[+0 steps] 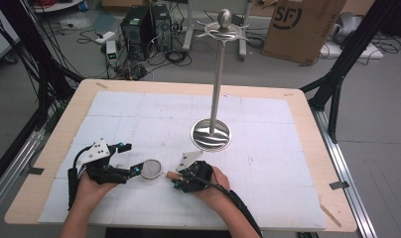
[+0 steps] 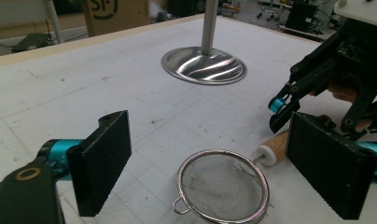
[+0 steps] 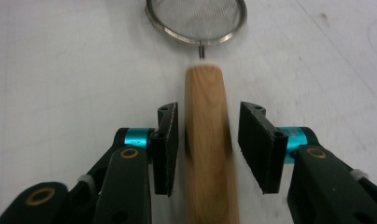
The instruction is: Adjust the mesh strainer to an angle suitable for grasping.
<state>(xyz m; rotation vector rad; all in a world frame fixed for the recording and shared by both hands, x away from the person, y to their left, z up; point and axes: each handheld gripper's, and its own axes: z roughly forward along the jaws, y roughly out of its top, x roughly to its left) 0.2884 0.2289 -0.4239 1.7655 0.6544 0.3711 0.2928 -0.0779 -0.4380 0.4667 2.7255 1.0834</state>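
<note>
A small metal strainer (image 1: 150,169) with a wooden handle (image 1: 171,174) lies flat on the white mat near the front of the table. My left gripper (image 1: 130,158) is open, one jaw on each side of the mesh bowl (image 2: 222,186) without touching it. My right gripper (image 1: 174,178) is open too. Its jaws straddle the wooden handle (image 3: 207,154), and a narrow gap shows on each side. The right gripper view has the mesh rim (image 3: 196,16) just beyond the handle's end. From the left gripper view, the right gripper (image 2: 282,109) sits over the handle (image 2: 275,147).
A tall steel stand (image 1: 218,74) with hooks at its top rises from a round shiny base (image 1: 211,135) at the table's middle, just behind the strainer. The white mat (image 1: 268,163) covers most of the wooden table. Computer cases, cables and a cardboard box (image 1: 302,27) sit on the floor beyond.
</note>
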